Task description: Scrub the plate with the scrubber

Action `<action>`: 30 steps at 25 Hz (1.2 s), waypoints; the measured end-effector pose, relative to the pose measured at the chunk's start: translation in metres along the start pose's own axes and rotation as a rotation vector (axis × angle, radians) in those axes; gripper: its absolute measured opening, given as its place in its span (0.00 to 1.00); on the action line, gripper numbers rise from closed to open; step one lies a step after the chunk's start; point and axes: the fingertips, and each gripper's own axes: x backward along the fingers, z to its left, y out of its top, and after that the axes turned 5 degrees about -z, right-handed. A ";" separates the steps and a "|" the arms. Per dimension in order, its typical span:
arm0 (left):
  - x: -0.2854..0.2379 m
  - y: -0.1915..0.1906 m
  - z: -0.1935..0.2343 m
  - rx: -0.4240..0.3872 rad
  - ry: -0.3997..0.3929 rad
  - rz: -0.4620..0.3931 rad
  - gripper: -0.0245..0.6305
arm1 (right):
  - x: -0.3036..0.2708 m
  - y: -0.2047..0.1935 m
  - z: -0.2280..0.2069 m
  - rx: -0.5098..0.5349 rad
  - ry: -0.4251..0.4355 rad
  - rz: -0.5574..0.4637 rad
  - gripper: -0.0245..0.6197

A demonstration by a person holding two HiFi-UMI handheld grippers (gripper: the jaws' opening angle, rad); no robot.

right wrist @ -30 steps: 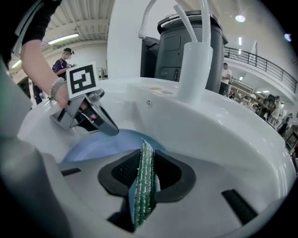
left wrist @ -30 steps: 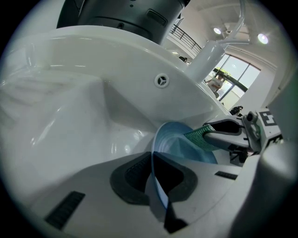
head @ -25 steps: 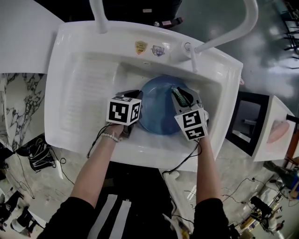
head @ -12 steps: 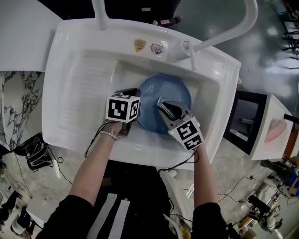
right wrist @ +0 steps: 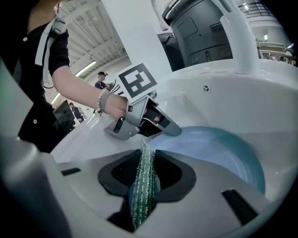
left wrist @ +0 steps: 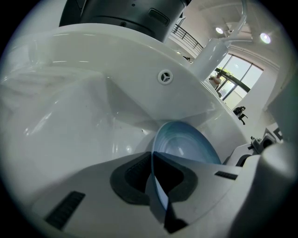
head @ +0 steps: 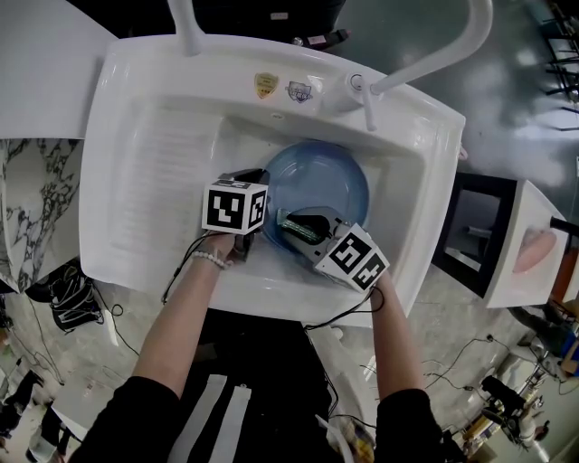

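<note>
A light blue plate (head: 318, 185) lies tilted in the white sink basin (head: 163, 163). My left gripper (head: 256, 215) is shut on the plate's left rim; in the left gripper view the thin rim (left wrist: 156, 186) runs between the dark pads, with the plate's face (left wrist: 184, 146) beyond. My right gripper (head: 291, 228) is shut on a green scrubber (head: 298, 231), held over the plate's near-left part, close to the left gripper. In the right gripper view the scrubber (right wrist: 144, 183) stands on edge between the pads, with the plate (right wrist: 219, 153) ahead and the left gripper (right wrist: 139, 118) just beyond.
A white faucet (head: 425, 63) arches over the sink from the back right, and a second white tube (head: 185, 27) rises at the back left. The ribbed drainboard (head: 154, 181) fills the basin's left side. Cables (head: 185, 267) hang over the front rim.
My right gripper has swept the scrubber from the plate's far right side down and leftward to its near-left part. The left gripper has held its grip on the rim.
</note>
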 end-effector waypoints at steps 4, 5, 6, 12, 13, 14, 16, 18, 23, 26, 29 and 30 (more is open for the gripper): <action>0.000 -0.001 -0.001 -0.015 0.007 0.000 0.06 | -0.003 0.000 0.011 -0.036 0.070 0.009 0.19; 0.000 0.000 -0.001 -0.021 0.006 0.002 0.06 | -0.004 0.000 0.014 -0.040 0.082 0.013 0.19; 0.000 0.000 -0.002 -0.024 0.000 0.007 0.06 | -0.004 0.001 0.015 -0.041 0.090 0.015 0.19; 0.005 0.007 -0.012 -0.009 -0.080 0.004 0.18 | 0.008 0.018 0.003 -0.033 -0.018 -0.054 0.19; 0.008 0.011 -0.013 -0.017 -0.085 -0.004 0.18 | 0.012 0.021 -0.002 -0.034 -0.058 -0.060 0.19; 0.012 0.015 -0.014 -0.028 -0.088 -0.013 0.19 | 0.016 0.022 -0.008 -0.033 -0.104 -0.055 0.19; 0.022 0.025 -0.016 -0.060 -0.089 -0.032 0.19 | 0.026 0.026 -0.020 -0.026 -0.203 -0.046 0.19; 0.035 0.036 -0.016 -0.098 -0.083 -0.056 0.19 | 0.036 0.034 -0.032 -0.030 -0.296 -0.068 0.19; 0.073 0.068 -0.024 -0.165 -0.094 -0.140 0.11 | 0.068 0.064 -0.041 0.001 -0.494 -0.078 0.19; 0.098 0.088 -0.034 -0.217 -0.103 -0.214 0.04 | 0.087 0.091 -0.036 -0.001 -0.578 -0.138 0.19; 0.126 0.104 -0.048 -0.282 -0.123 -0.285 0.04 | 0.105 0.117 -0.027 -0.016 -0.662 -0.220 0.19; 0.136 0.111 -0.052 -0.305 -0.126 -0.307 0.04 | 0.111 0.126 -0.025 -0.019 -0.690 -0.246 0.19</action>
